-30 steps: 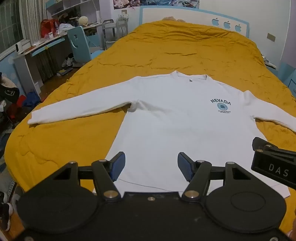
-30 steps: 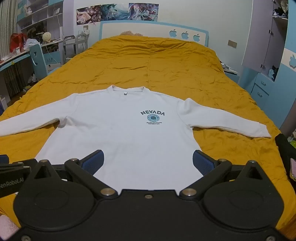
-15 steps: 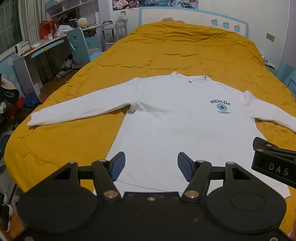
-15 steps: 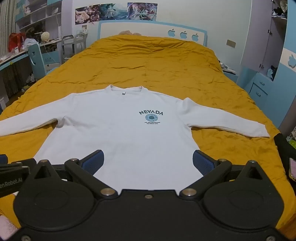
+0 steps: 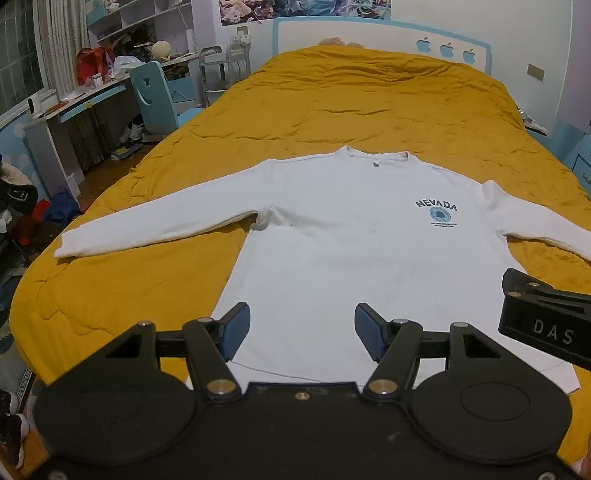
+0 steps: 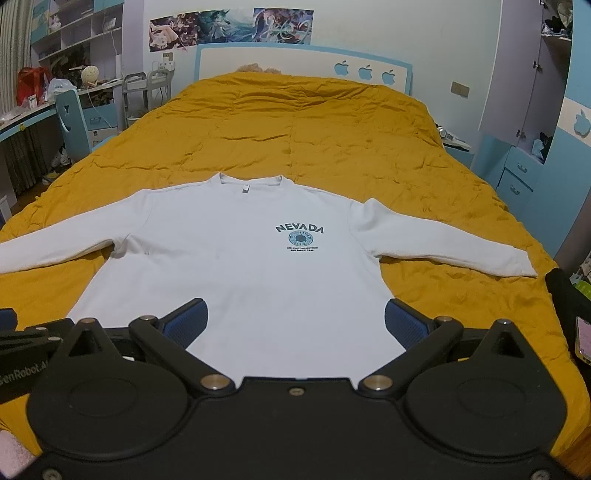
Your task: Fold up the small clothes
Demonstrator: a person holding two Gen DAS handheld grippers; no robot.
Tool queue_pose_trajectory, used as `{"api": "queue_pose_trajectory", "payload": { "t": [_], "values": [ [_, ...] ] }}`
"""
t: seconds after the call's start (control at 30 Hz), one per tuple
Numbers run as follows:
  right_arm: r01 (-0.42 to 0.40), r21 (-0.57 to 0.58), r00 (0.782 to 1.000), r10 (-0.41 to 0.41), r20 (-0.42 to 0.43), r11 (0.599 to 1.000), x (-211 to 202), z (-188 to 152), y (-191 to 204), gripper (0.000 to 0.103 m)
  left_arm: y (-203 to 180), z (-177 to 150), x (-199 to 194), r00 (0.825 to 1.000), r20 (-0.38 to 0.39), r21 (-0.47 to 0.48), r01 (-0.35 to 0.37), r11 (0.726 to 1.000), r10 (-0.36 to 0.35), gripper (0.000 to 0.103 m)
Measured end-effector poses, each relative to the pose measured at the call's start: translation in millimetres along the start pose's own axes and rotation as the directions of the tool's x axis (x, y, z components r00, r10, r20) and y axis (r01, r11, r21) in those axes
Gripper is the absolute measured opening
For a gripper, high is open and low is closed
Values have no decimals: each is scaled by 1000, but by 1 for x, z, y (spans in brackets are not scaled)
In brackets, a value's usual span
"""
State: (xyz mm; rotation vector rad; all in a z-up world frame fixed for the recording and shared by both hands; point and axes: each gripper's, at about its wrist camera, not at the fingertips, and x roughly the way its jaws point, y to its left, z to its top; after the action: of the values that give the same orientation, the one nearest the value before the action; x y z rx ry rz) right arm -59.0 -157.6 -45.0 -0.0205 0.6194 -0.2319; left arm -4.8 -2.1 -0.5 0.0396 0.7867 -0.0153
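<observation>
A white long-sleeved sweatshirt [image 5: 332, 258] [image 6: 251, 273] lies flat and face up on the near half of a bed, spread on a mustard-yellow quilt [image 5: 369, 103] [image 6: 310, 125]. Its neckline points toward the headboard [image 6: 295, 62] and its hem lies nearest the cameras. Both sleeves stretch out sideways, each cuff resting close to a side edge of the quilt. A dark "NEVADA" print [image 5: 437, 212] [image 6: 300, 236] with a round blue emblem sits on the chest.

The left gripper [image 5: 301, 330] hovers above the hem, jaws spread with nothing between the blue pads; the cloth shows in the gap. The right gripper [image 6: 295, 325] hovers likewise over the lower body of the sweatshirt, jaws spread wider, holding nothing. Part of the right gripper's black body, lettered "DAS", shows at the right edge of the left wrist view.

The headboard is white with blue trim and three apple shapes. Left of the bed stand a blue chair [image 5: 155, 96] [image 6: 72, 118] and a cluttered desk [image 5: 74, 110]. To the right stands a blue and white wardrobe [image 6: 535, 110]. Posters [image 6: 232, 26] hang on the wall above the headboard.
</observation>
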Motion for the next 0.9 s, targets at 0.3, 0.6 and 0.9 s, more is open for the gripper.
{"api": "queue_pose_trajectory", "payload": {
  "t": [0.3, 0.6, 0.9],
  "values": [
    [3, -6, 1000, -3, 0, 1000, -1, 1, -1, 103, -1, 0, 0, 1000, -1, -1, -11, 1000, 11, 66],
    [5, -6, 1000, -5, 0, 1000, 0, 0, -1, 103, -2, 0, 1, 1000, -8, 1, -4, 1000, 4, 66],
    [5, -3, 1000, -5, -5, 1000, 1, -2, -2, 103, 0, 1, 2, 1000, -12, 4, -2, 1000, 2, 66]
  ]
}}
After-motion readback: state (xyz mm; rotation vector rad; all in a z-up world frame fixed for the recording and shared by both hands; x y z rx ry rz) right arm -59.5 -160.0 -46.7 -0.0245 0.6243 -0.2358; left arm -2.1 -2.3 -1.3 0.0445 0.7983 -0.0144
